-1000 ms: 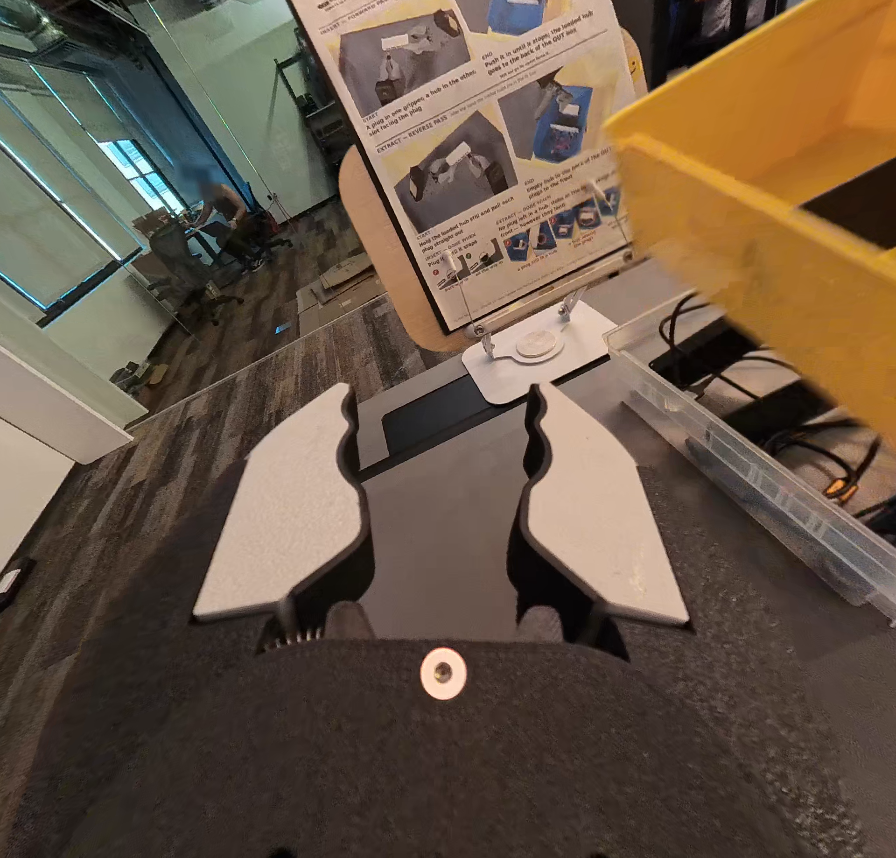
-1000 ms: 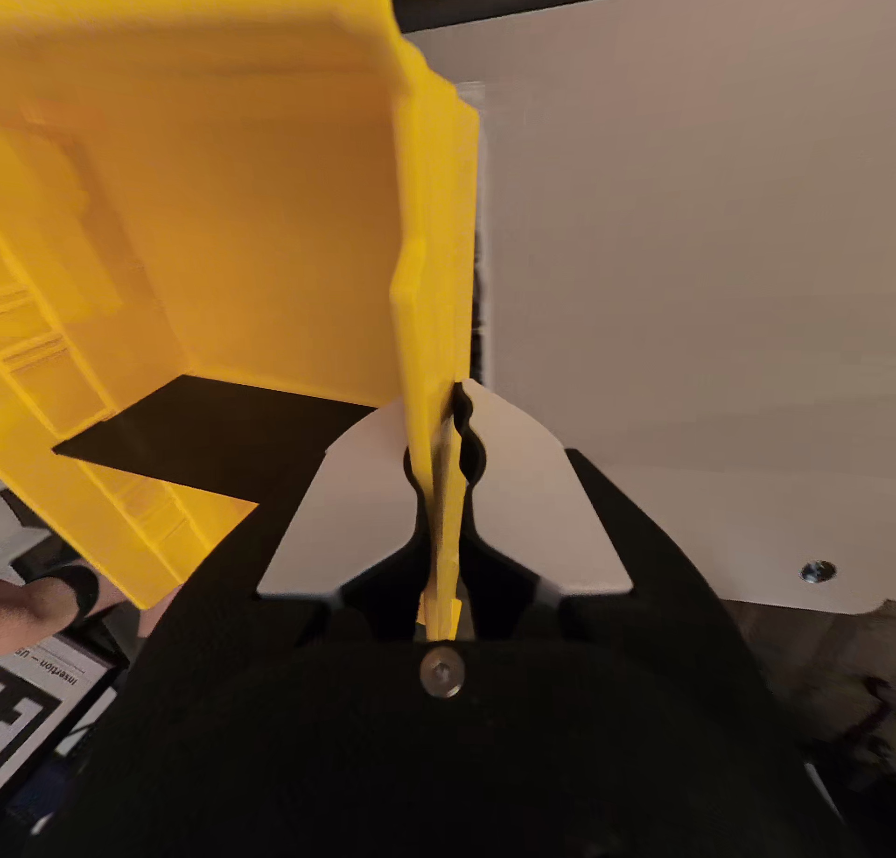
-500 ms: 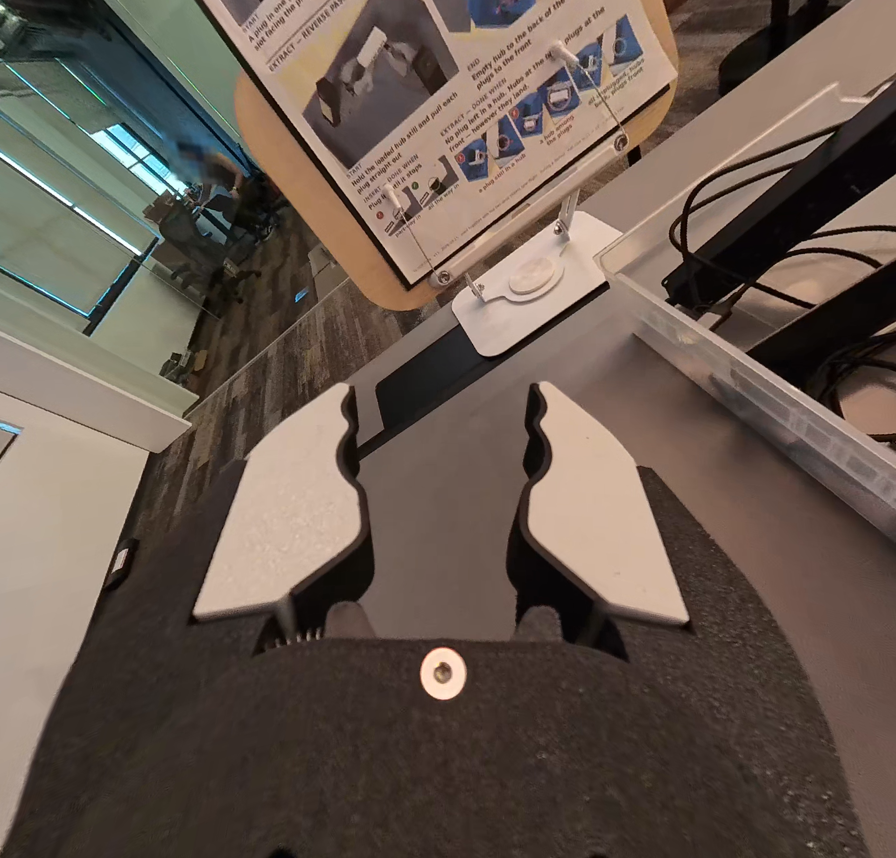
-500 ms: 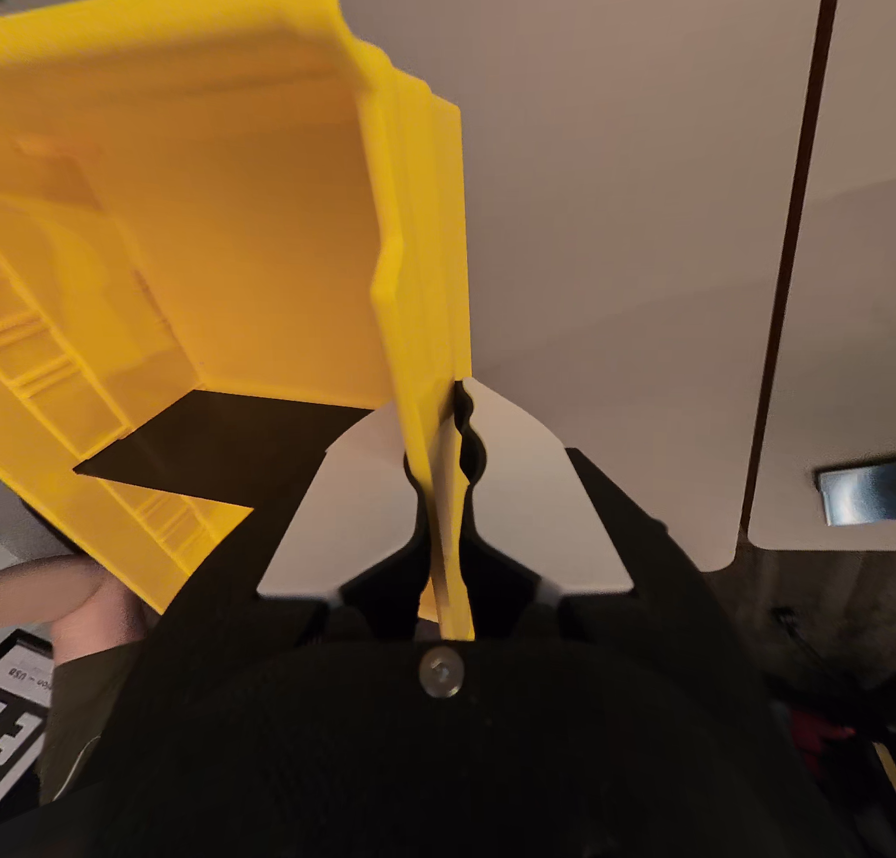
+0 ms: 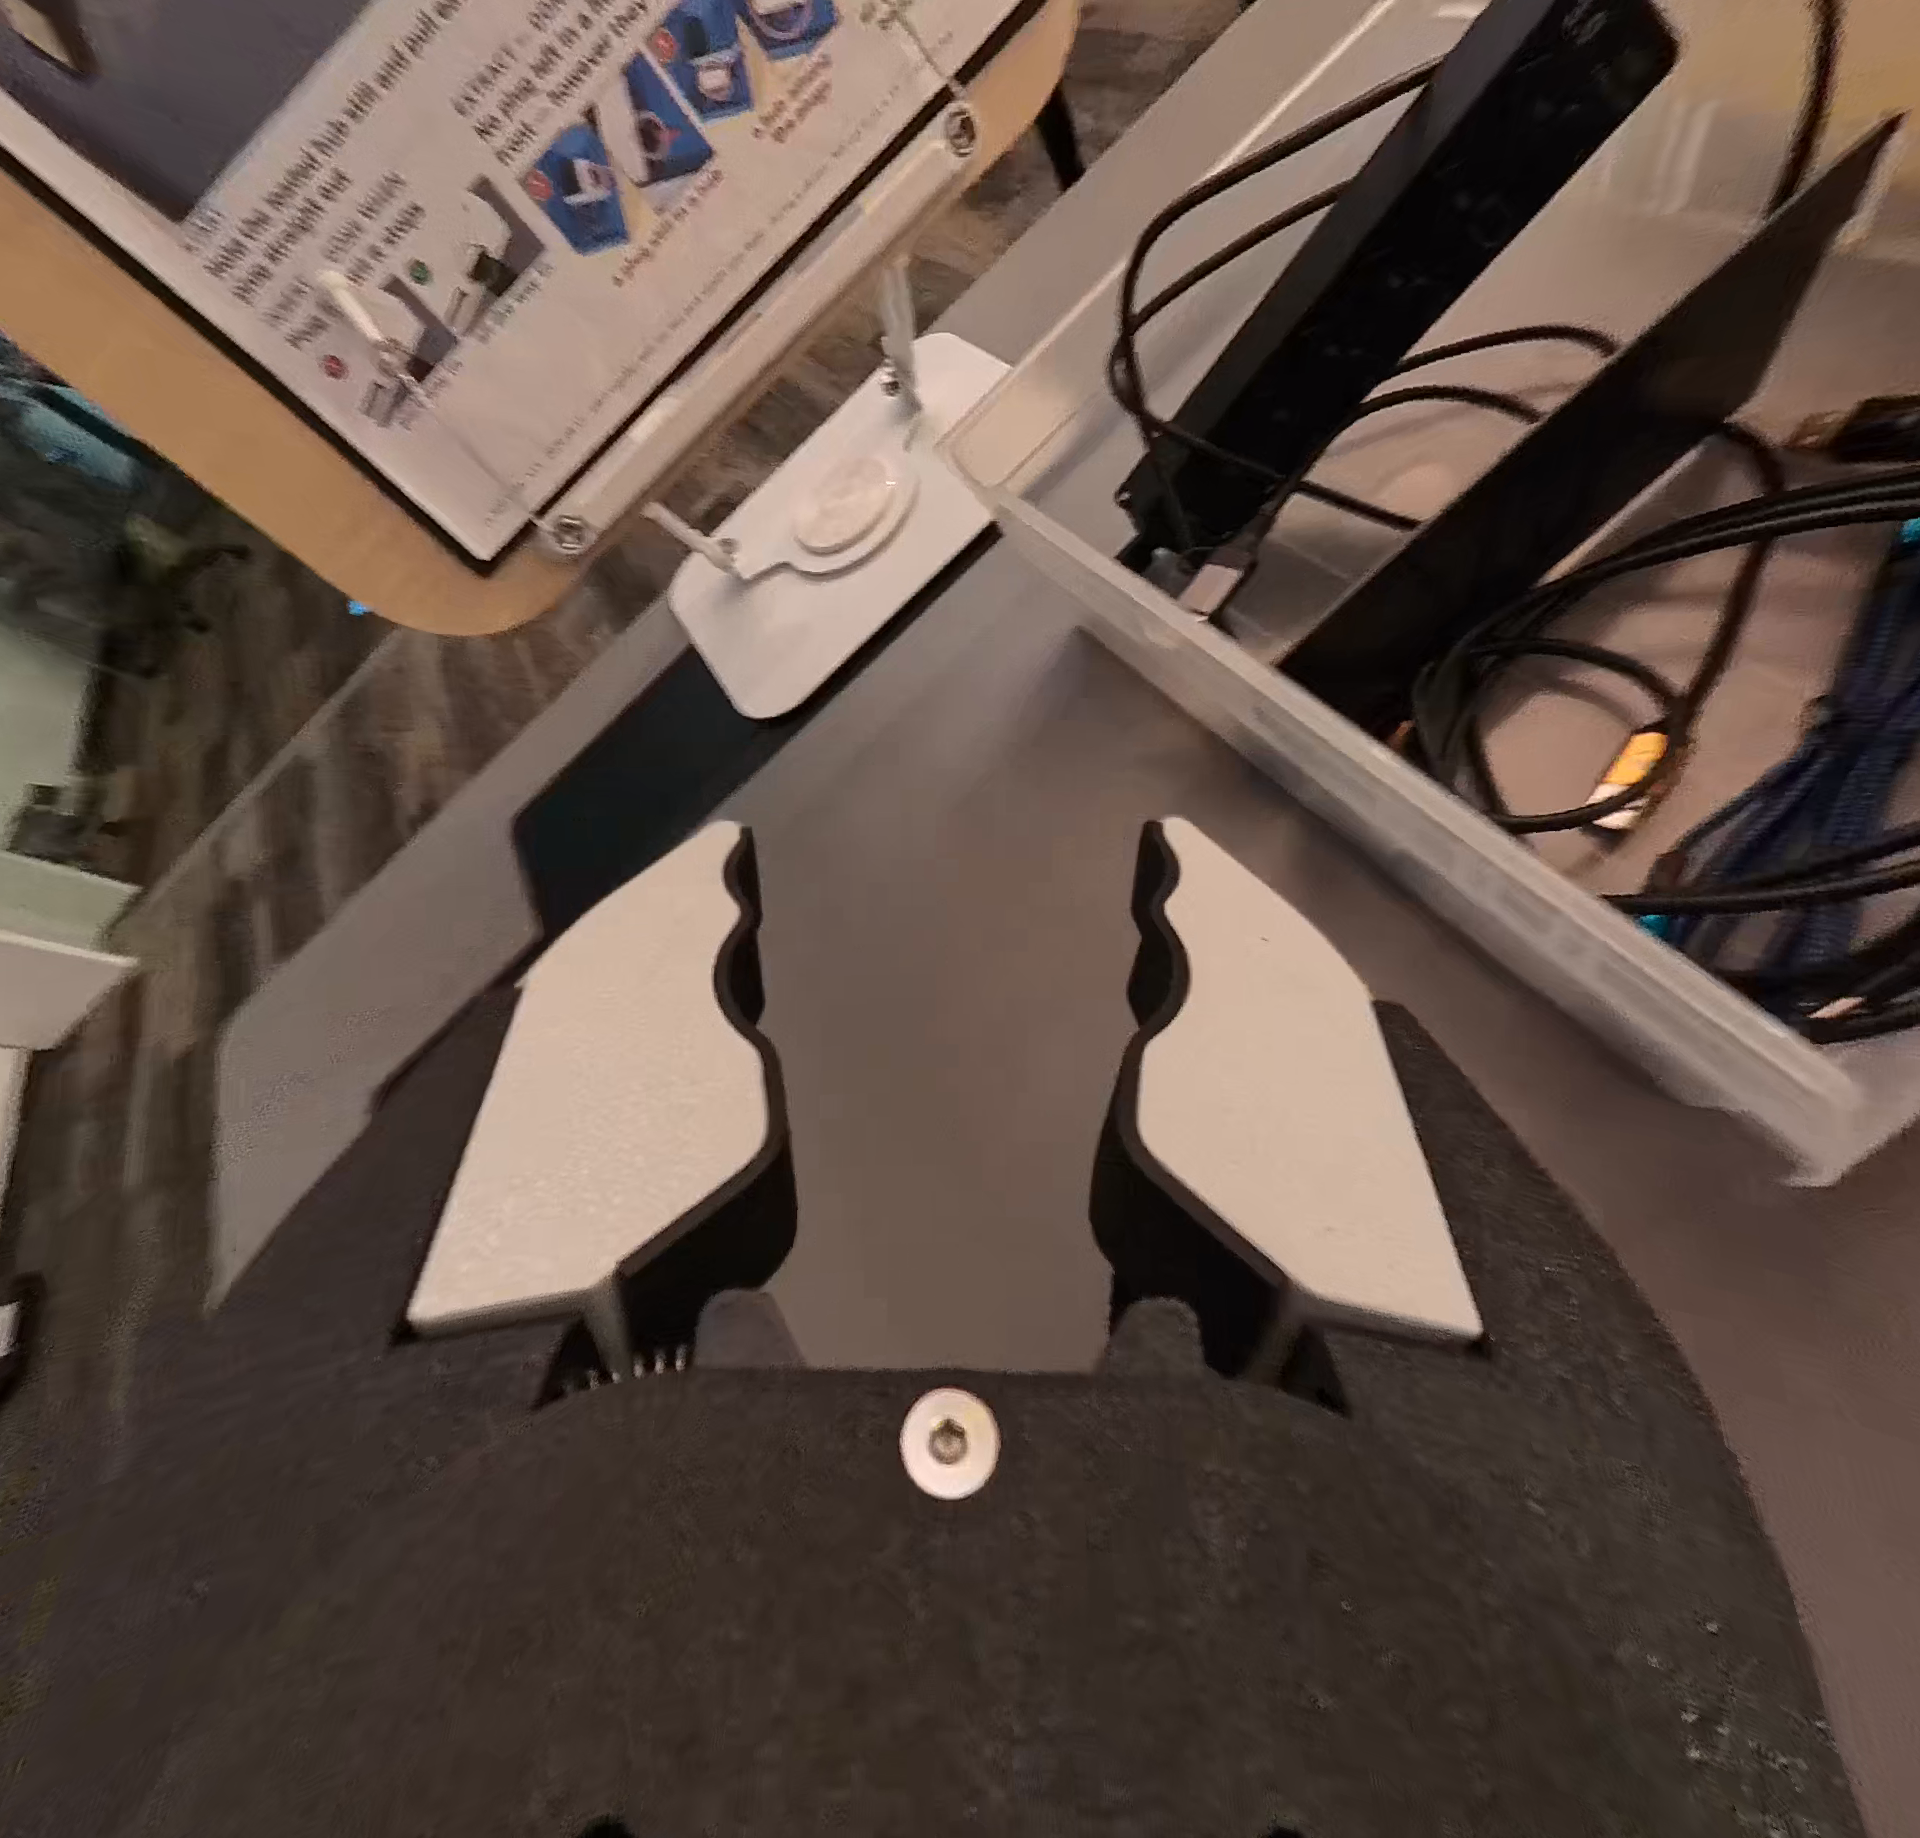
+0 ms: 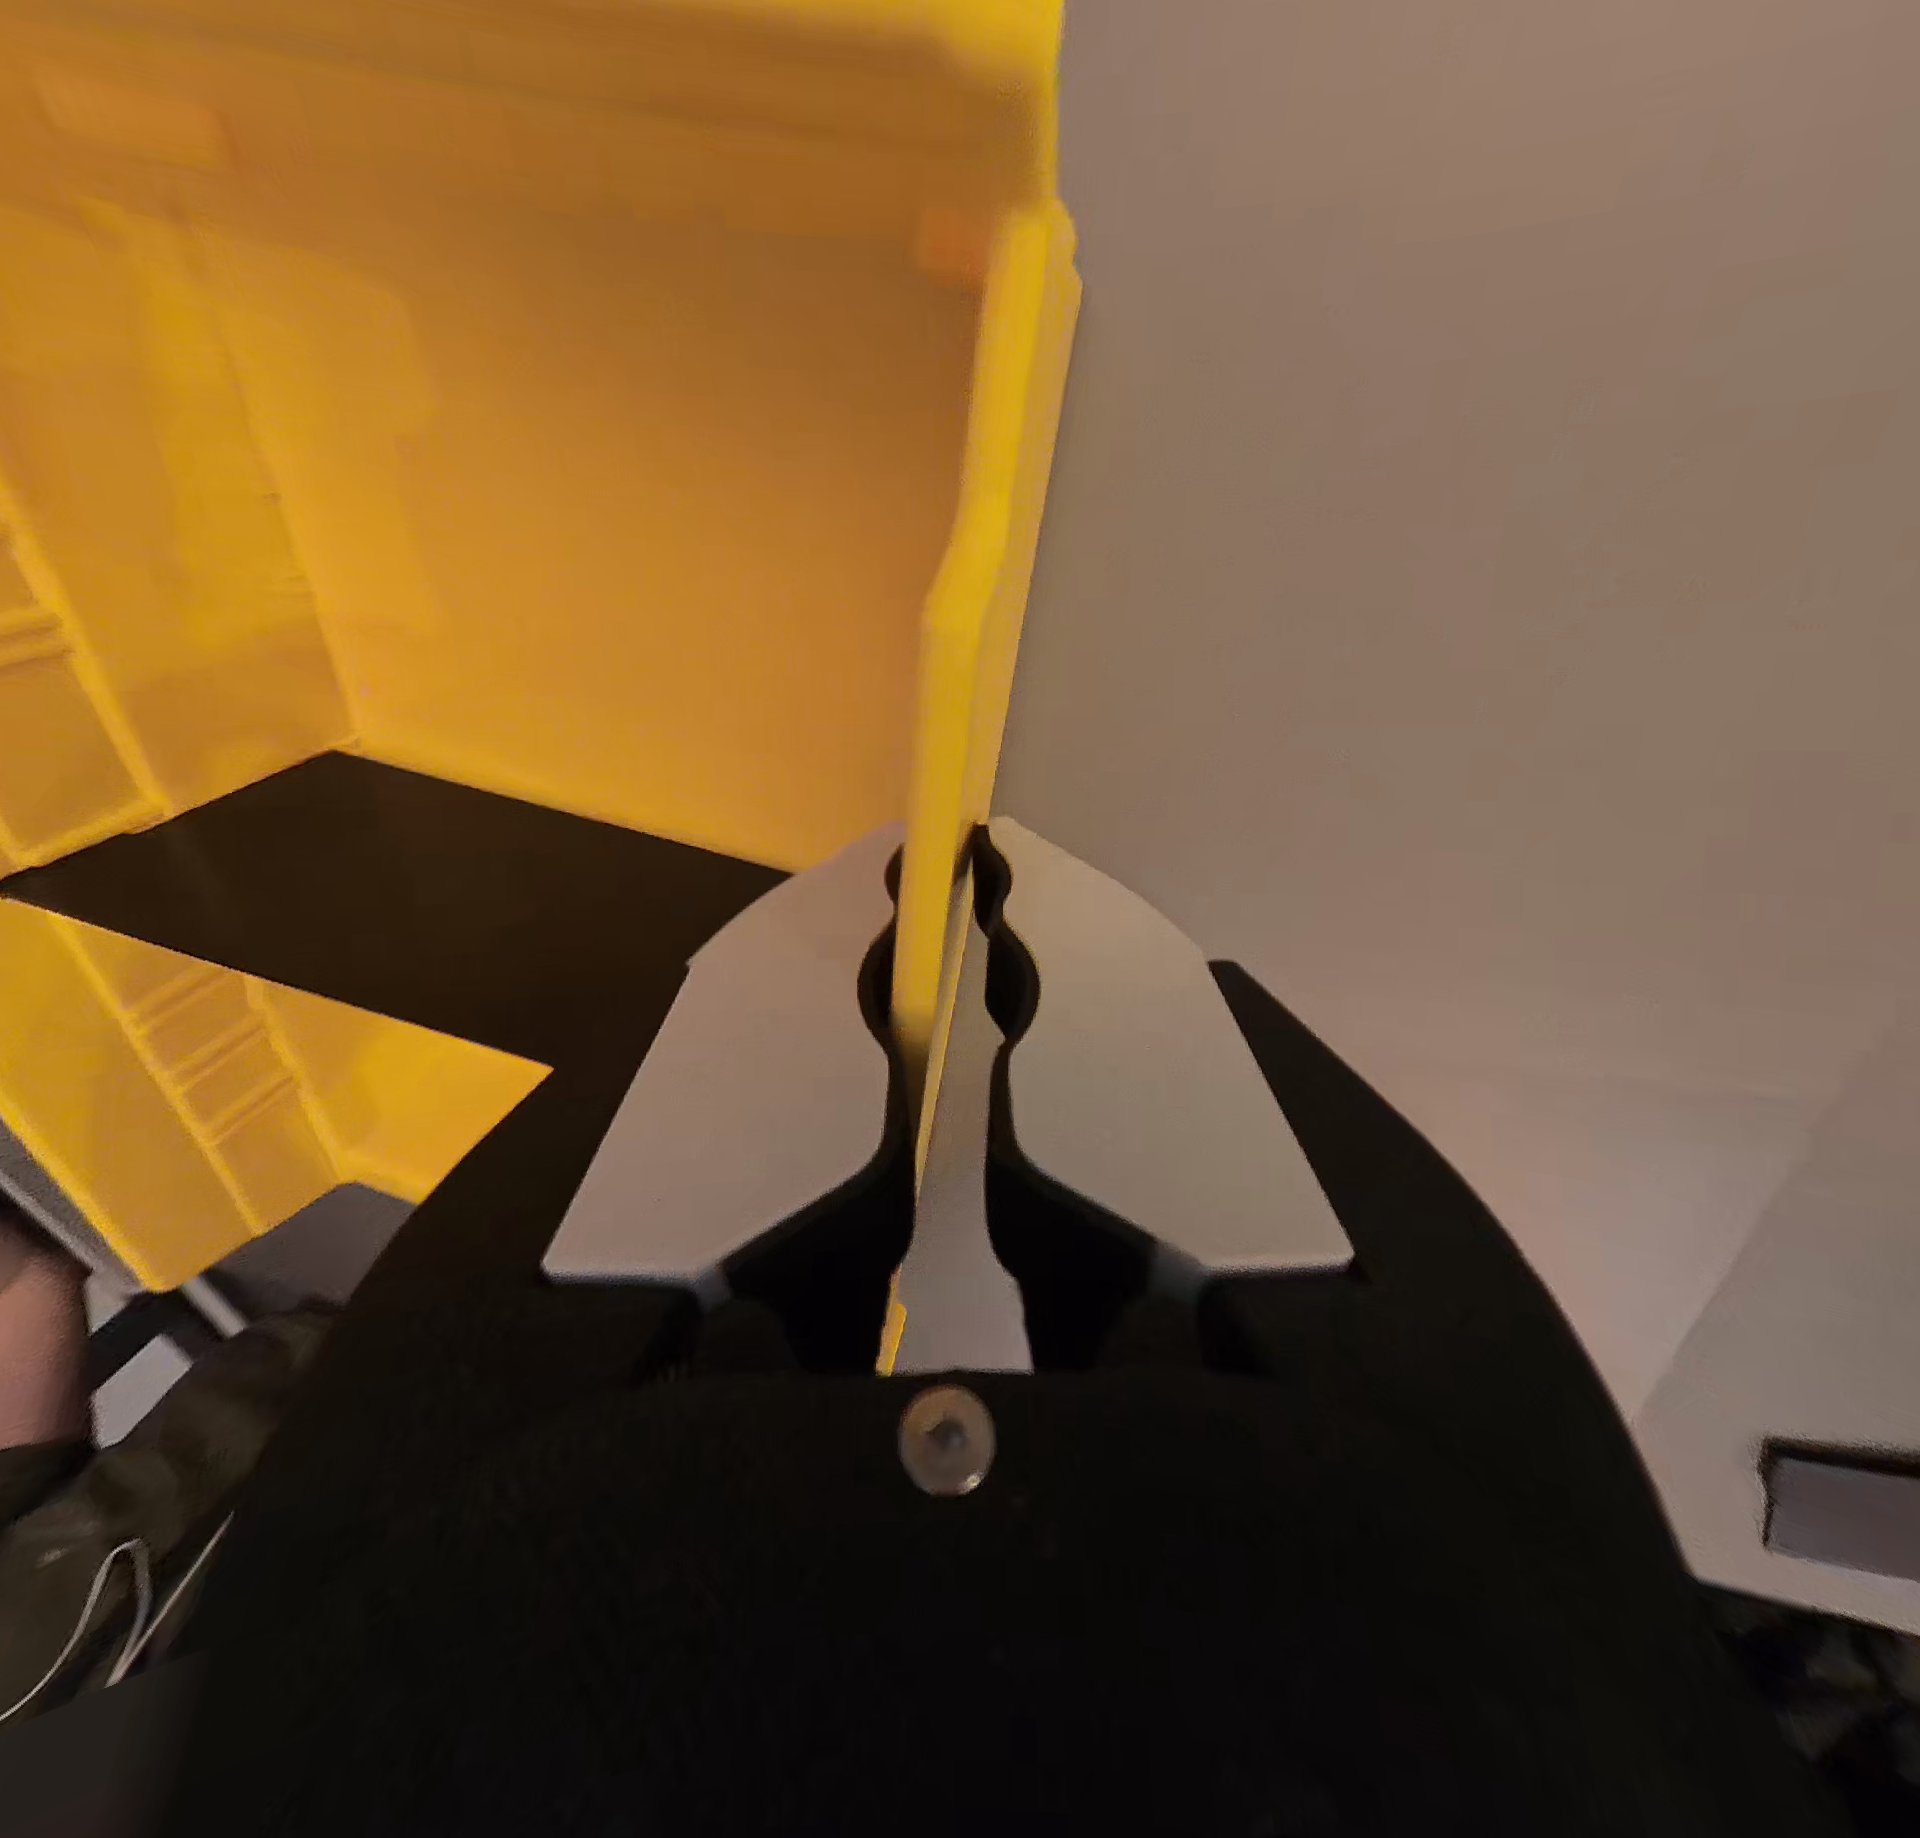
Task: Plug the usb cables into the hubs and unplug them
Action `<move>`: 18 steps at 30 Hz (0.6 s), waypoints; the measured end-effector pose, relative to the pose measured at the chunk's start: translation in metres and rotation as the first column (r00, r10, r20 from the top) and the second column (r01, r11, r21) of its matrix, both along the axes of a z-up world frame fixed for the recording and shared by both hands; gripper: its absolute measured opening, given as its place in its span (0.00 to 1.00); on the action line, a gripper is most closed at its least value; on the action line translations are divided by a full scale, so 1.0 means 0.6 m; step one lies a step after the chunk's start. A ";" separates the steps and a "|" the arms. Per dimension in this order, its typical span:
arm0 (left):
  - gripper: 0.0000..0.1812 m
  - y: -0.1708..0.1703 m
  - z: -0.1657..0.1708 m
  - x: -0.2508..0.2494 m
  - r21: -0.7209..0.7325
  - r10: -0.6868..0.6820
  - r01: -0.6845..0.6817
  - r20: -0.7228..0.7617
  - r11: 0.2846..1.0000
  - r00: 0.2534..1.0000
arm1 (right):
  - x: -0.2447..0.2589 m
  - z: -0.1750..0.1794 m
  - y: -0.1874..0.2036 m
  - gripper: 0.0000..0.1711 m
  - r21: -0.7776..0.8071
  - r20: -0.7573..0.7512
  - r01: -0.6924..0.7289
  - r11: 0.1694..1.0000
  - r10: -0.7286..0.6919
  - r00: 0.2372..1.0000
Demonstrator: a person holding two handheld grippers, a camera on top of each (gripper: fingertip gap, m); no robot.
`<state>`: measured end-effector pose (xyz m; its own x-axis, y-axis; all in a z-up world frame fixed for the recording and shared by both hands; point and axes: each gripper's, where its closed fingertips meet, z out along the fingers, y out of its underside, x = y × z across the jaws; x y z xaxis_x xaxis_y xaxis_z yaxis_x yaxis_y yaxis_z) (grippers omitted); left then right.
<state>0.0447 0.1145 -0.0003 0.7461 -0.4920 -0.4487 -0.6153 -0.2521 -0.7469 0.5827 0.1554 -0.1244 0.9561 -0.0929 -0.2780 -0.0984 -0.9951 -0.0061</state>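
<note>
Clamping the side wall of a yellow bin [image 6: 582, 438], the right gripper [image 6: 940, 915] has its jaws pressed together on the thin plastic edge, which runs down between the fingers almost to the screw at the gripper's base. A black panel lies inside the bin, on its bottom.

The left gripper [image 5: 945, 915] holds nothing; its jaws stand wide apart above the bare grey table [image 5: 935, 770].

Only the left wrist view shows the task's things. A clear tray [image 5: 1455, 853] lies to the right of the left gripper, and inside it sit a long black hub [image 5: 1455, 230] with black usb cables [image 5: 1195, 230] looping around it, and beyond them a bundle of blue cables [image 5: 1787, 801]. A plug with a silver end lies against the tray's near wall. Beyond the tray's left corner stands an instruction sheet [image 5: 520, 230] on a white stand [image 5: 821, 583].

Only the right wrist view shows the bin, a pale wall behind it, and a person's sleeve [image 6: 94, 1497] at the lower left.

A second ago the yellow bin filled the upper right of the left wrist view above the tray; it has since left that view, and the tray's contents now show more fully. The right gripper's clamp on the bin is unchanged.
</note>
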 end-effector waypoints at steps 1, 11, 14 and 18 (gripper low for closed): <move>0.38 -0.004 -0.006 0.011 -0.029 -0.024 0.025 0.047 0.999 0.999 | 0.002 0.005 0.008 0.07 0.043 0.008 0.001 0.999 -0.001 1.000; 0.36 -0.025 -0.086 0.097 -0.333 -0.091 0.208 0.335 0.920 0.938 | -0.011 0.257 0.029 0.13 0.839 0.123 -0.006 0.543 -0.179 0.976; 0.37 -0.005 -0.080 0.112 -0.397 -0.047 0.196 0.354 0.897 0.934 | -0.007 0.230 -0.029 0.12 0.860 0.006 0.128 0.494 -0.260 0.966; 0.34 0.013 -0.077 0.141 -0.480 -0.006 0.169 0.323 0.861 0.946 | -0.004 0.200 -0.050 0.12 0.803 -0.068 0.173 0.570 -0.201 0.977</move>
<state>0.1295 0.1226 -0.0467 0.7464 -0.6561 0.1110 -0.4194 -0.5934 -0.6870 0.5801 0.1257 -0.0041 0.9524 -0.0235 -0.3038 -0.2674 -0.5425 -0.7964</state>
